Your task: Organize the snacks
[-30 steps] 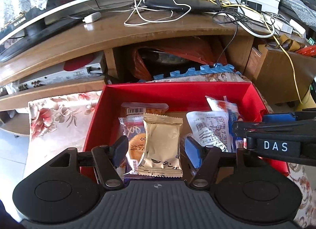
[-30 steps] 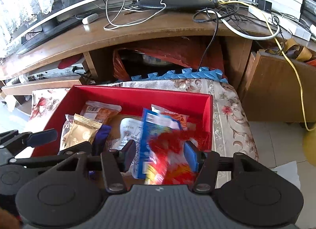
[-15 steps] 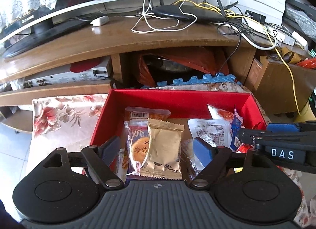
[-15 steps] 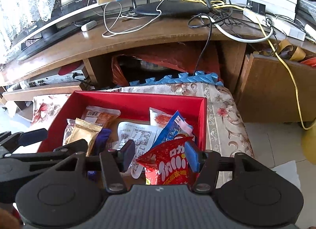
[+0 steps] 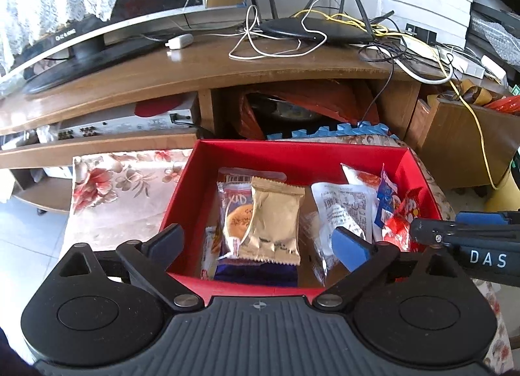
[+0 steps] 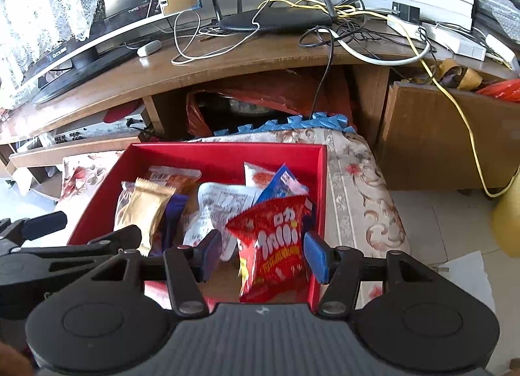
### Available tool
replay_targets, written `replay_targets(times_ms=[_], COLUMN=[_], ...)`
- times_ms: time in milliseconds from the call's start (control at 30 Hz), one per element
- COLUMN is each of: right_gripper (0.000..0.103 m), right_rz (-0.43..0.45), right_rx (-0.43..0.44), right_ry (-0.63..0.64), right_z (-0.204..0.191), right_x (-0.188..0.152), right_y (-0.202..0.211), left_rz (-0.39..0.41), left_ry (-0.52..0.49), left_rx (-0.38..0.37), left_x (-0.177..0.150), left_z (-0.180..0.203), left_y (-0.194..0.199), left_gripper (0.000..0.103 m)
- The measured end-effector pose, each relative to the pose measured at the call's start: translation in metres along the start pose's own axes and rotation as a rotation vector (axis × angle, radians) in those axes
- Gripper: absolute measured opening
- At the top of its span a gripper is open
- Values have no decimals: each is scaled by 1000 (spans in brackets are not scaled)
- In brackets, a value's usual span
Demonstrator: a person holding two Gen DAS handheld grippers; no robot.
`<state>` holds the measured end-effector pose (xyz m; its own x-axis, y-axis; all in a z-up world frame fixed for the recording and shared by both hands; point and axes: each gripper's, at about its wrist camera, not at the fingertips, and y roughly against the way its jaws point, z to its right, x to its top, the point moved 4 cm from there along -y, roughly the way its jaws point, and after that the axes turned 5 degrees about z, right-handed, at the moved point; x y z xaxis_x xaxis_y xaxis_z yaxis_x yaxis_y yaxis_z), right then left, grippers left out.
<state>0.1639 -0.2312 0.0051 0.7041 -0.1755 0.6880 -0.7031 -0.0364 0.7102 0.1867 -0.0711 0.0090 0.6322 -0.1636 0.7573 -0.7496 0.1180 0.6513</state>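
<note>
Plainly the sorting is well along: on the floral cloth (image 5: pixel 107 191) stands the red box (image 5: pixel 292 148), and every snack in view lies inside it. The step in hand looks like letting go and backing off. The left claw (image 5: pixel 258 239) is opening, its jaws already spread wide above the near rim; the gold packet (image 5: pixel 273 217) shows between them but lies flat on the other packets at about 7 o'clock on the box floor, touched by neither pad. The right claw (image 6: pixel 263 254) is set narrower and brackets the red chip bag (image 6: pixel 276 239), which stands against the box wall at 4 o'clock; a sliver of the white packet (image 5: pixel 341 207) shows beside one pad, and whether the pads pinch the bag or merely frame it I cannot tell. Next, I judge, the chip bag must be left resting on its neighbours — then each claw lifts clear without snagging a crinkly wrapper edge.
</note>
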Motion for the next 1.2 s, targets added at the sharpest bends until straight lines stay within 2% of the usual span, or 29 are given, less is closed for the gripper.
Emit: replay_targets(times_ms=[267,567,667,1000,1200], right_gripper=[62,62,62,62,62], right_rz=[-3,6,10,2,-14], right_rx=[9,24,23,30,31], right_ry=[-12,-27,-27,-1,19], right_z=[0,1,0,-9,-12], right_x=[-15,-27,-31,-47,-58], right_y=[16,32,37,49,54], left_rz=[27,60,49,43,-3], left_ry=[21,76,95,75,85], left_rx=[15,-11,-27,-1,5], left_x=[-13,-22,-26,-42,-55], left_z=[-1,-2,-4,-7,-10], left_y=[17,34,35,49,55], left_gripper=[103,103,103,103,103])
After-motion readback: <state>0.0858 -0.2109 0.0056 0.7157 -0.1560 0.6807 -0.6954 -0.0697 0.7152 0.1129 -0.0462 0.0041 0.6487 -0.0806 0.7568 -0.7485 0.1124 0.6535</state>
